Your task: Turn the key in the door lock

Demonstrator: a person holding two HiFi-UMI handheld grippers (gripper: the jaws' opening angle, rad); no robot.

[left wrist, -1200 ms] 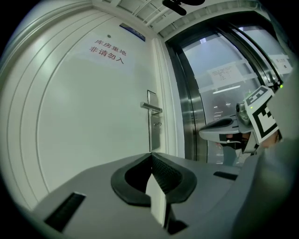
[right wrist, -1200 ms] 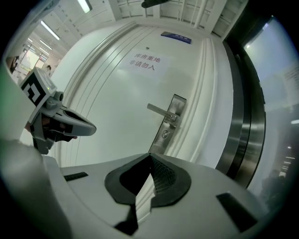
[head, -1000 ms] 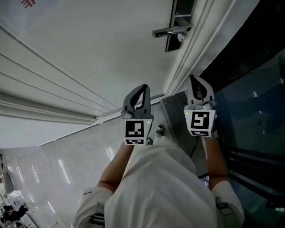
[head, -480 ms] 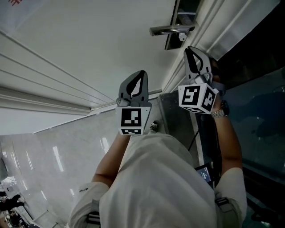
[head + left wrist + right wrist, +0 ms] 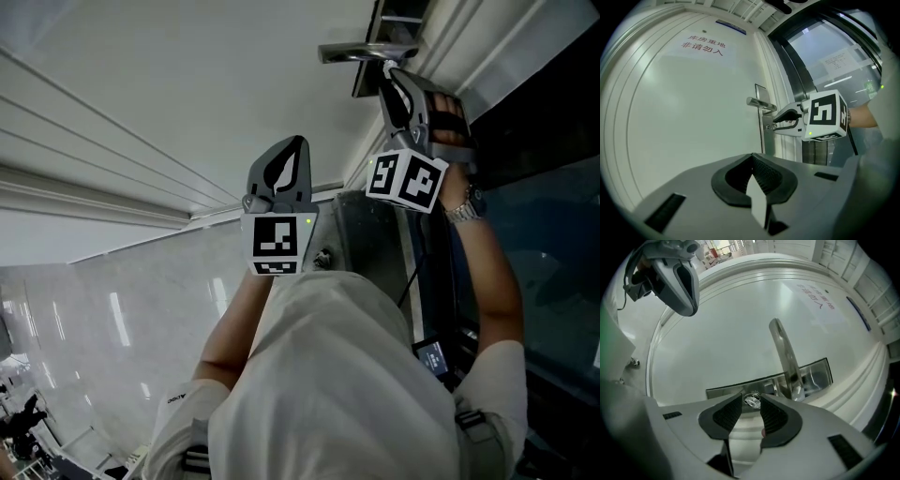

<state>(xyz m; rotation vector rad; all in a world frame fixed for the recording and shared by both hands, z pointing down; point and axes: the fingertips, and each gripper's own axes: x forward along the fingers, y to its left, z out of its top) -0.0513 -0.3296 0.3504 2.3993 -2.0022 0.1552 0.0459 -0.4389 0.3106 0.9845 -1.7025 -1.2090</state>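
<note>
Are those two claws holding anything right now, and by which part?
Nothing is held. The right gripper has jaws that have just been opening and stand apart around the key's head; the left gripper is shut, empty.

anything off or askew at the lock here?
Nothing stands out. The key sits in the lock plate below the lever handle, nothing visibly bent or damaged. The jaws of the right gripper have just been opening and stand either side of the key, not pressing it. The left gripper is shut, empty, off the door.
</note>
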